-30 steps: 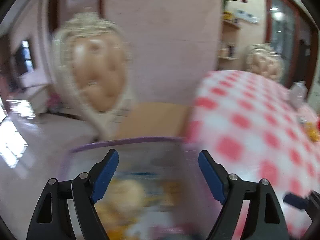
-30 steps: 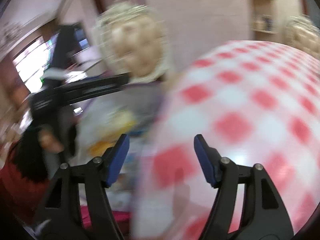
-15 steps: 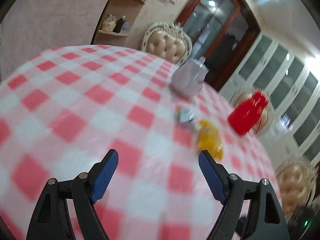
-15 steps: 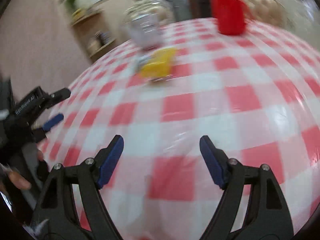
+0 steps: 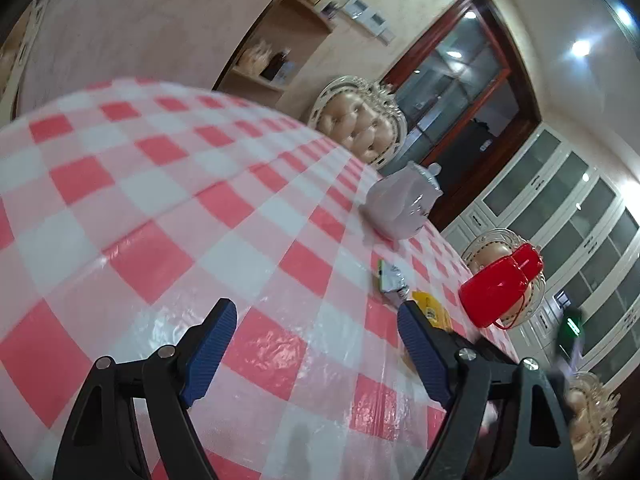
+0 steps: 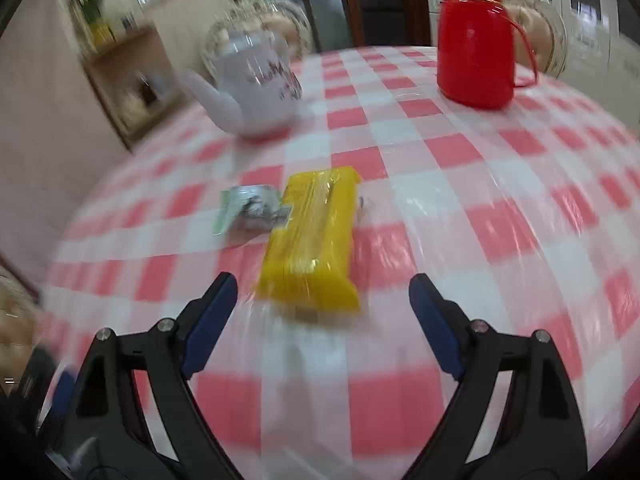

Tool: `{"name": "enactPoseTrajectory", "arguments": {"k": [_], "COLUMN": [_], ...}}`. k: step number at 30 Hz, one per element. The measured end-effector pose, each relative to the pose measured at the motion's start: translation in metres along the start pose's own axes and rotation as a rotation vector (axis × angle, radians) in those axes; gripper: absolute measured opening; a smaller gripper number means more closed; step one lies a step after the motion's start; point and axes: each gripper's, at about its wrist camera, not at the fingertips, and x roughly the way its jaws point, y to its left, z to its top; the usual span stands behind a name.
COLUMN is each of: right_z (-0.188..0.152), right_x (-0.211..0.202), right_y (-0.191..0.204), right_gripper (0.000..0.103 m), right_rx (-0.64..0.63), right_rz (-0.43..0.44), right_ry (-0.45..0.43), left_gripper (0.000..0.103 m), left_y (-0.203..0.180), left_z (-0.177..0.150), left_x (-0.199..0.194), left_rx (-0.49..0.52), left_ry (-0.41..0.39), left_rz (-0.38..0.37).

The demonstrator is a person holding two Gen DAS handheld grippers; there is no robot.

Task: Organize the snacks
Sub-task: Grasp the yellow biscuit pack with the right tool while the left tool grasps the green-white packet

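Observation:
A yellow snack packet (image 6: 310, 240) lies on the red-and-white checked tablecloth (image 6: 500, 184), just ahead of my right gripper (image 6: 322, 312). Its jaws are opening, with nothing between them. A small silver-green snack wrapper (image 6: 250, 210) rests against the packet's left side. In the left wrist view the same wrapper (image 5: 390, 278) and yellow packet (image 5: 430, 308) lie to the right, partly behind the right finger. My left gripper (image 5: 316, 336) hangs open over bare tablecloth (image 5: 160, 208), holding nothing.
A white teapot (image 6: 256, 88) (image 5: 400, 208) stands beyond the snacks. A red thermos jug (image 6: 476, 40) (image 5: 500, 288) stands far right. Tufted cream chairs (image 5: 356, 120) ring the round table. A wooden shelf (image 5: 276, 52) and dark doorway lie behind.
Both grippers swung from a chair holding a purple-rimmed bag of snacks to over the table. The right gripper closed in on the yellow packet and its jaws widened.

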Motion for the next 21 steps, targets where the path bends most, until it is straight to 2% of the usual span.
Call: {"name": "enactPoseTrajectory", "arguments": {"k": [4,6,8,9,10,12,18,21], "right_z": [0.02,0.021,0.017,0.016,0.012,0.003,-0.053,-0.078], "right_x": [0.038,0.056,0.064,0.061,0.055,0.042,-0.049,-0.092], "right_y": [0.019,0.017,0.011,0.007,0.003,-0.006,-0.07,-0.098], "right_gripper": [0.089,0.089,0.087,0.078,0.06,0.054,0.053,0.053], "right_rx": [-0.028,-0.031,-0.045,-0.045,-0.054,-0.074,0.033,0.084], "right_rz": [-0.108,-0.155,-0.176,-0.16,-0.148,-0.109,0.13,0.186], "right_ry": [0.07,0.124,0.141,0.121,0.103,0.075,-0.026,-0.074], "left_gripper": [0.083,0.083,0.083,0.083,0.083,0.083,0.084,0.084], "left_y": [0.001,-0.001,-0.003,-0.004,-0.005,-0.007,-0.017,-0.028], "left_z": [-0.001,-0.002,-0.003,-0.004,-0.004,-0.005,-0.009,-0.018], "left_x": [0.007,0.008,0.008,0.008,0.01,0.011,0.023,0.035], "left_rx": [-0.016,-0.006,0.008,0.013,0.02,0.032,0.1,0.15], "left_ry": [0.023,0.027,0.033,0.038,0.044,0.048,0.094,0.164], "left_rz": [-0.004,-0.008,-0.006,-0.008,-0.008,-0.01,-0.024,-0.061]}}
